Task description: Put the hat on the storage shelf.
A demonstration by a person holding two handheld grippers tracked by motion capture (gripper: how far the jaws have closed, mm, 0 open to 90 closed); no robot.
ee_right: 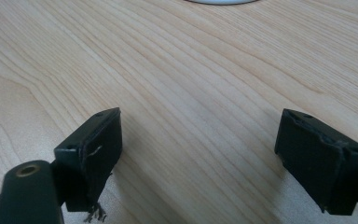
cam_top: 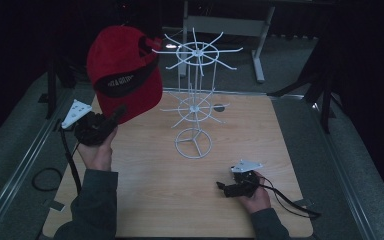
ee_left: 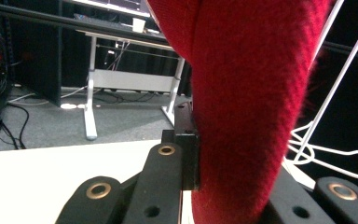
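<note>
Bare table [cam_top: 145,200] under right hand-held gripper [cam_top: 223,187], jaws apart; left hand-held gripper [cam_top: 118,112] seemingly clamps red cap [cam_top: 122,70]

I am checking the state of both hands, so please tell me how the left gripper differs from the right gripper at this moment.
The left gripper is shut on the red cap, while the right gripper is open with nothing between its jaws. The left gripper is raised, holding the cap beside the white wire stand; the right gripper sits low over the wooden table. Both are black, each held in one hand.
</note>
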